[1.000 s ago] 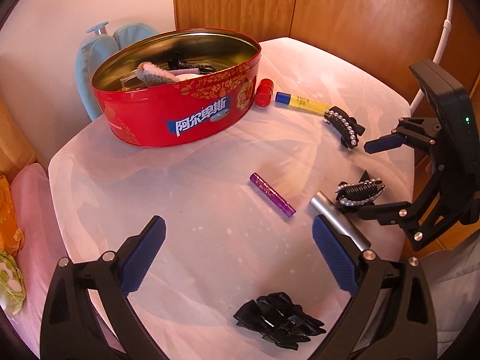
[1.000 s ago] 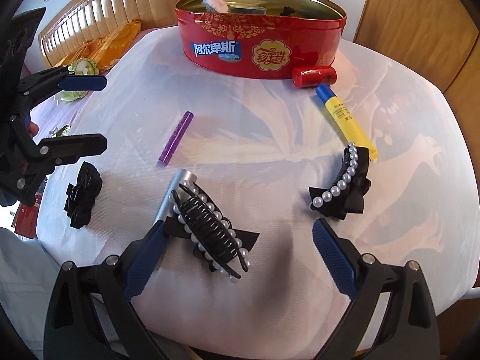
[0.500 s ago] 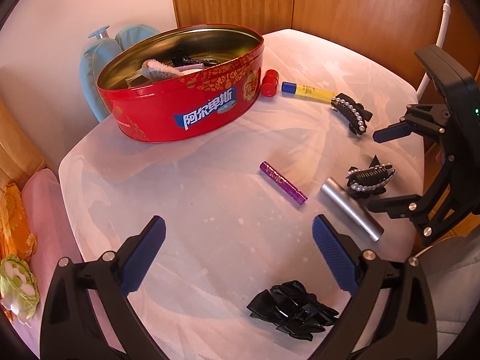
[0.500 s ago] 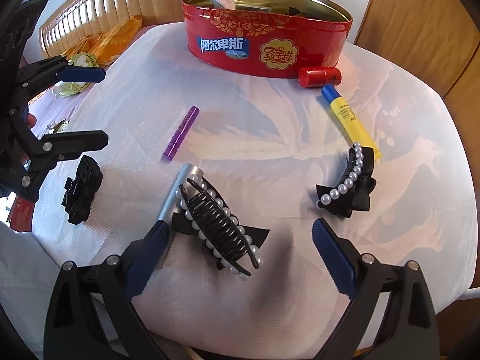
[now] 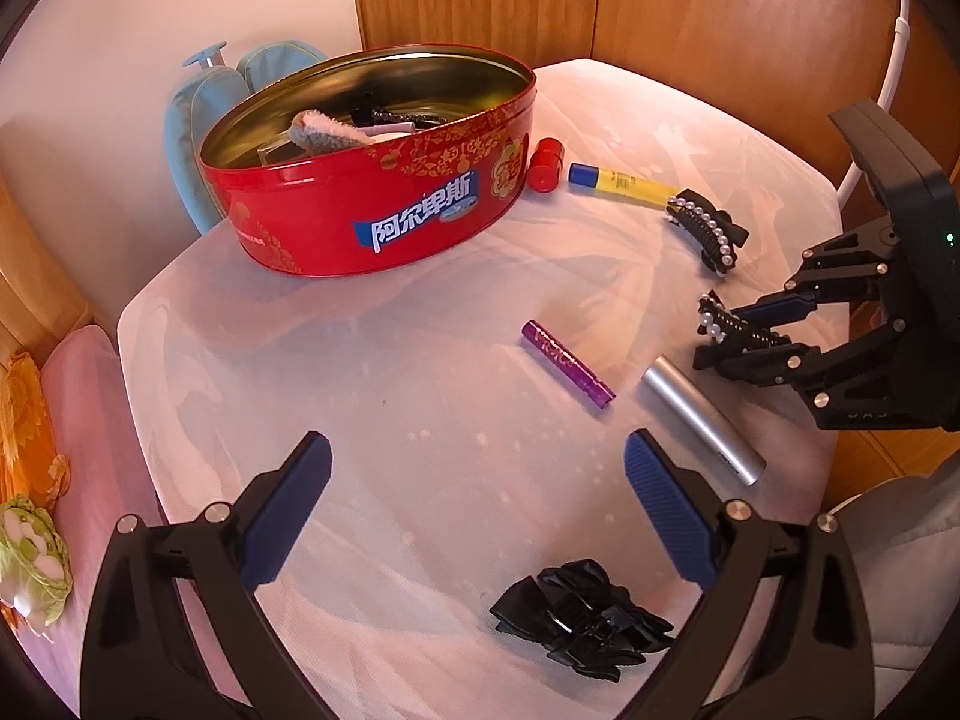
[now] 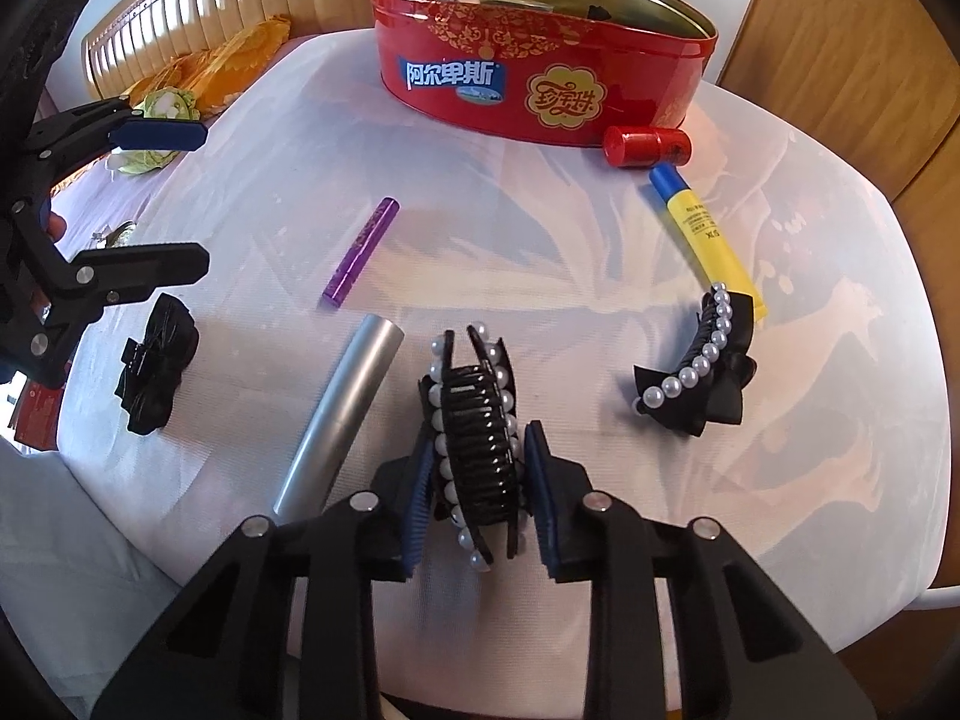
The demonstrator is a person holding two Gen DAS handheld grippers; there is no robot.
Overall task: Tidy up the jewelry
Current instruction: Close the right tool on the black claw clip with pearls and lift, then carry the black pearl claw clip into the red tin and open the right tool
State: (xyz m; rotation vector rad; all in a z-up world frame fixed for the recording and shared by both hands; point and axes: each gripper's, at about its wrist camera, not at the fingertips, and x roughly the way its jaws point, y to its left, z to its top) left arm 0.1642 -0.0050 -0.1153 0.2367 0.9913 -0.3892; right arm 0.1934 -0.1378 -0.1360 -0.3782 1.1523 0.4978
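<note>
The right gripper (image 6: 477, 480) has just closed its jaws on the pearl hair clip (image 6: 474, 420), near the table's (image 6: 810, 480) near edge, right of the silver tube (image 6: 342, 414).

The left gripper (image 5: 477, 504) hangs open.

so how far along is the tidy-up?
Early. A few pieces already lie in the red tin. The right claw has just closed on a pearl hair clip. Left claw is open, idle. Second pearl clip and black bow clip still out.
</note>
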